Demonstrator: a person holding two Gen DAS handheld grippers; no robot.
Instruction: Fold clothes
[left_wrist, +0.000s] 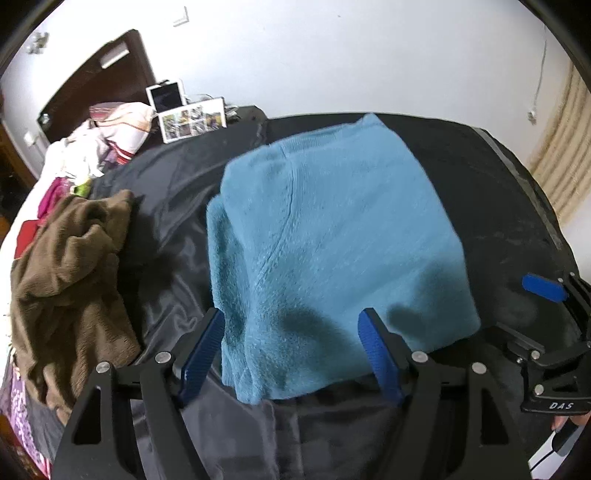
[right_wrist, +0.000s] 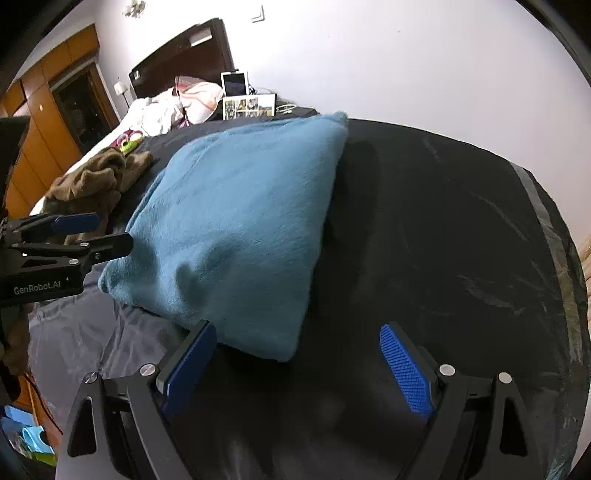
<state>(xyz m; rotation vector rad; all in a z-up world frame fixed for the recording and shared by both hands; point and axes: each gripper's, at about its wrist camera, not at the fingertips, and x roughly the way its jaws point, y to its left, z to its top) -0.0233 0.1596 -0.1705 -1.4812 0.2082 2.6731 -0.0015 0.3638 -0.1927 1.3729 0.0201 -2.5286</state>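
A teal fleece garment (left_wrist: 332, 229) lies folded into a rough rectangle on the black sheet (left_wrist: 177, 206); it also shows in the right wrist view (right_wrist: 243, 221). My left gripper (left_wrist: 291, 332) is open, its blue pads either side of the garment's near left edge, and it shows in the right wrist view (right_wrist: 107, 232) at the garment's left side. My right gripper (right_wrist: 299, 343) is open just short of the garment's near right corner, and one of its blue fingers (left_wrist: 543, 288) shows at the right of the left wrist view. A crumpled brown garment (left_wrist: 70, 273) lies to the left.
Pillows and mixed clothes (left_wrist: 110, 136) are piled at the far left by a dark headboard (left_wrist: 99, 77). A tablet (left_wrist: 166, 96) and photo frame (left_wrist: 192, 122) stand at the back. A wooden wardrobe (right_wrist: 48, 110) stands left; the sheet's taped edge (right_wrist: 550, 229) runs down the right.
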